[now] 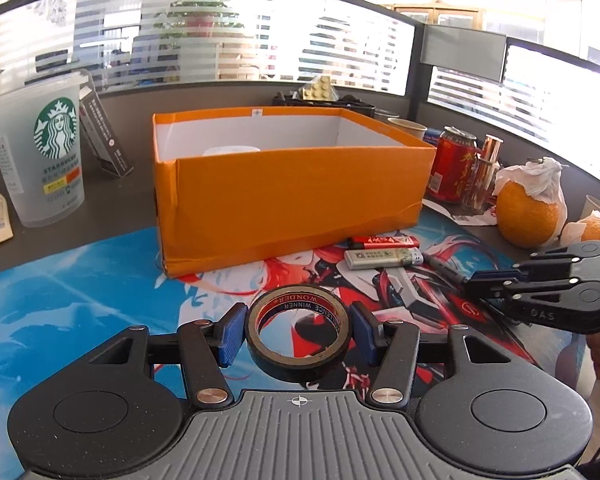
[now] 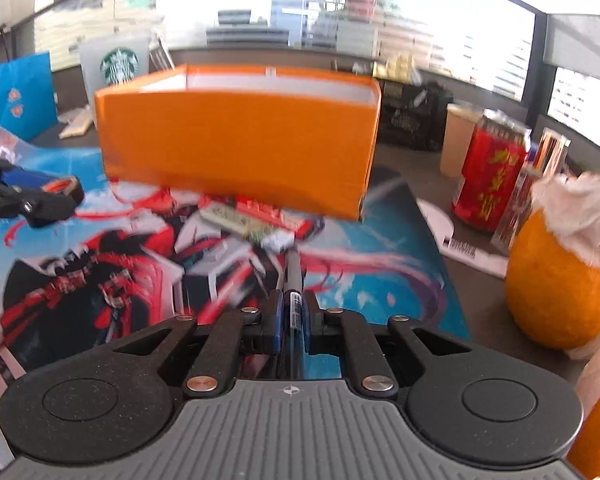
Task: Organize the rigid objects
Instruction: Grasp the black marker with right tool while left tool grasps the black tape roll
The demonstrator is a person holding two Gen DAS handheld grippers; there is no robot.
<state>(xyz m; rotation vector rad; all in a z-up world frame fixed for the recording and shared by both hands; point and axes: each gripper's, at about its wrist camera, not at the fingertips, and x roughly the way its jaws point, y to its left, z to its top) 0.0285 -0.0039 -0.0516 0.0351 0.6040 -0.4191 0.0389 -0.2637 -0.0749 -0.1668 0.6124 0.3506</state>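
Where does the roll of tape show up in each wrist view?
Left wrist: tape roll at bottom centre, between the left gripper's jaws.
Right wrist: no tape roll seen; only the left gripper's tip shows at the left edge.
Shared landmark: orange box, centre in both.

Left wrist view low over the printed mat (image 1: 80, 280), facing the orange box (image 1: 292, 200) close ahead, right wrist view nearer the mat's right side, facing the same box (image 2: 240, 148), both sharing box, lighters (image 1: 384, 258), red can (image 1: 454, 168).
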